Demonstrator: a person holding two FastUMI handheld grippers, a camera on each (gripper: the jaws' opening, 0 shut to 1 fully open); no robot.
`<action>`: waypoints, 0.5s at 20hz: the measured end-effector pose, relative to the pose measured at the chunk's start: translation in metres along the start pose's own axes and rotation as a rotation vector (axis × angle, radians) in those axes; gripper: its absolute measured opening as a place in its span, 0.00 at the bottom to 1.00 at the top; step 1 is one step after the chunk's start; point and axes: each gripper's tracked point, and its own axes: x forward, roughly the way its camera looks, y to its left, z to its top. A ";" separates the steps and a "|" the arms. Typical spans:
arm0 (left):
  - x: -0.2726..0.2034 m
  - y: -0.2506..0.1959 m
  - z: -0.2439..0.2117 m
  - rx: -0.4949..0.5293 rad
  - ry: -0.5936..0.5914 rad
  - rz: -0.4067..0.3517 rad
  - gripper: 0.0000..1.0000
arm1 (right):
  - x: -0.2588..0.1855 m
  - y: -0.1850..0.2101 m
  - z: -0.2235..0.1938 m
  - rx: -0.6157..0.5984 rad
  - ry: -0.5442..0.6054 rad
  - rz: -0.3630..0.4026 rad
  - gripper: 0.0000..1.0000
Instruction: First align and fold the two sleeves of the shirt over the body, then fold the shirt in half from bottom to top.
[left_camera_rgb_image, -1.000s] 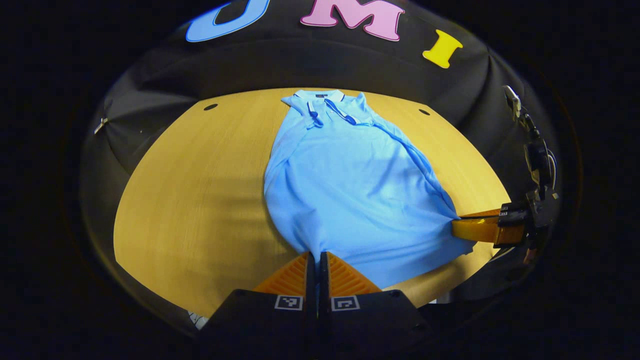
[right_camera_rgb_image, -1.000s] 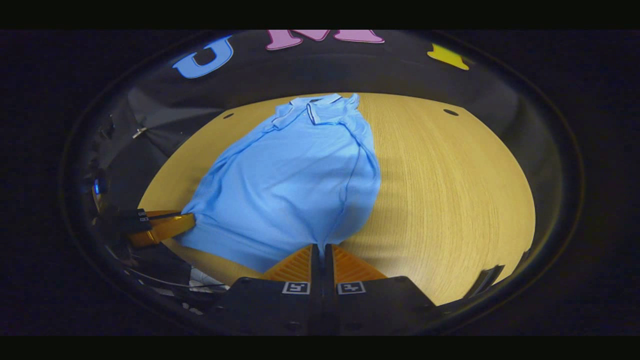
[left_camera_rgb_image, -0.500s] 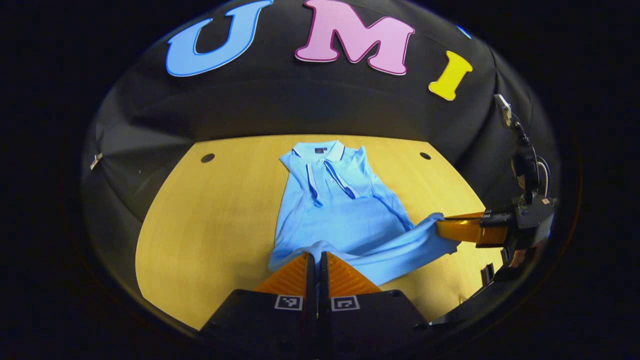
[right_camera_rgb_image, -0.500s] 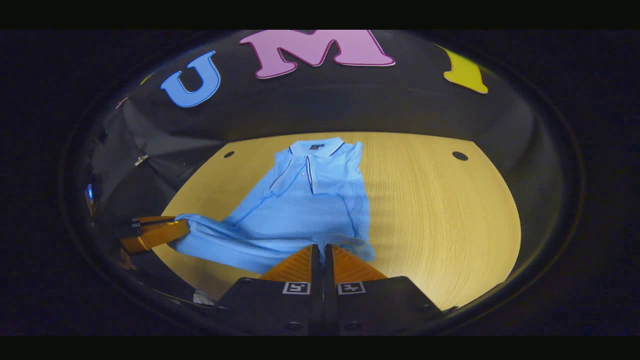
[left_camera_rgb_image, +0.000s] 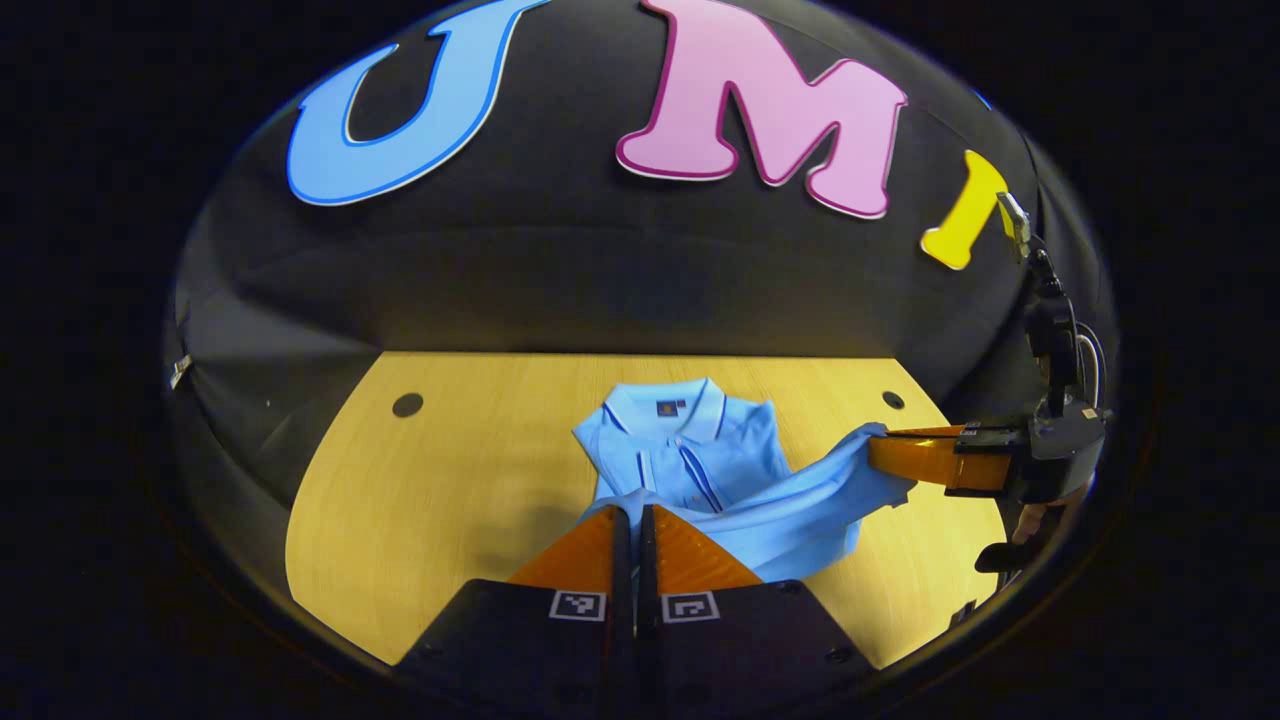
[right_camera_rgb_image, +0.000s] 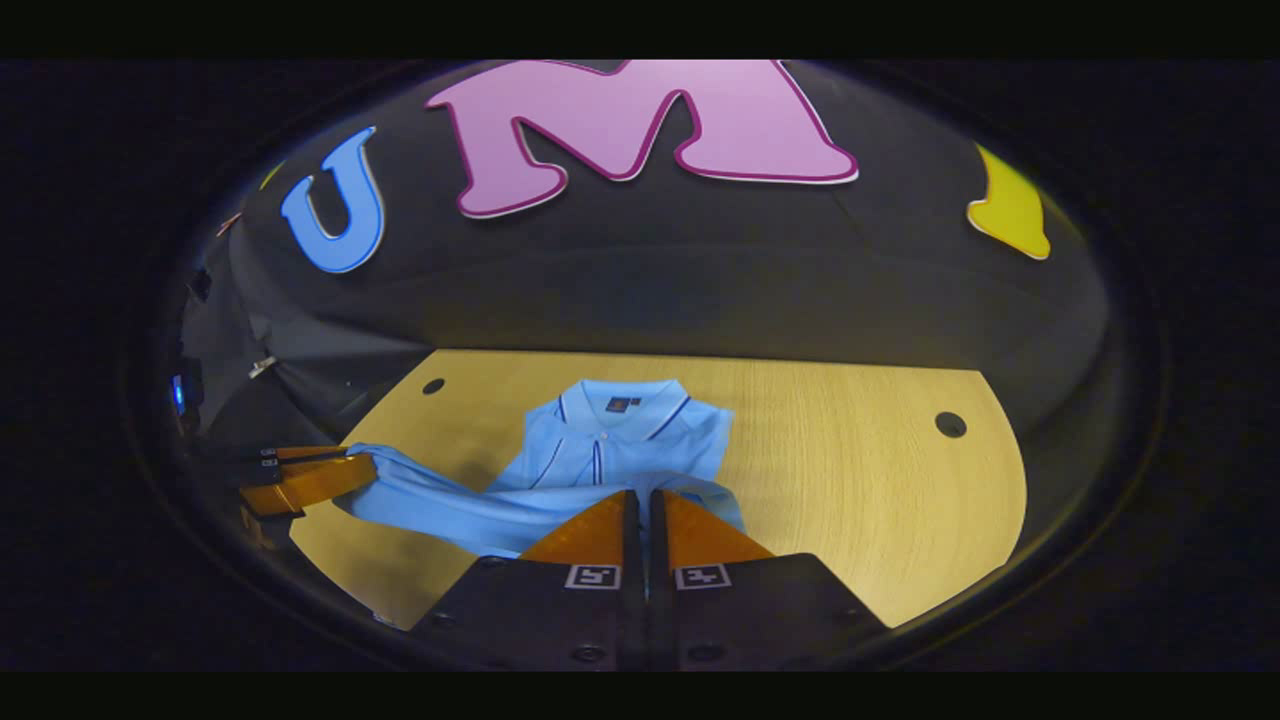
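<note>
The left gripper and the right gripper are each clamped on a bottom corner of the light blue shirt, which lies on the wooden table. Its hem is lifted off the wood toward the collar at 12 o'clock (sleeves already folded in), sagging between the two grippers.

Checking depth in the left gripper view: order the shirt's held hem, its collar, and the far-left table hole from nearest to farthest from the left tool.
1. Held hem, pinched at the left tool.
2. Collar, straight ahead, mid-table.
3. Table hole, far left.
</note>
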 end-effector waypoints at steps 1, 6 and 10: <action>0.016 0.005 0.010 0.001 -0.010 0.007 0.06 | 0.013 -0.005 0.012 -0.017 -0.012 -0.010 0.00; 0.108 0.028 0.049 -0.018 -0.040 0.024 0.06 | 0.090 -0.031 0.057 -0.035 -0.059 -0.047 0.05; 0.185 0.048 0.051 -0.020 -0.052 0.045 0.06 | 0.150 -0.045 0.066 -0.101 -0.078 -0.084 0.00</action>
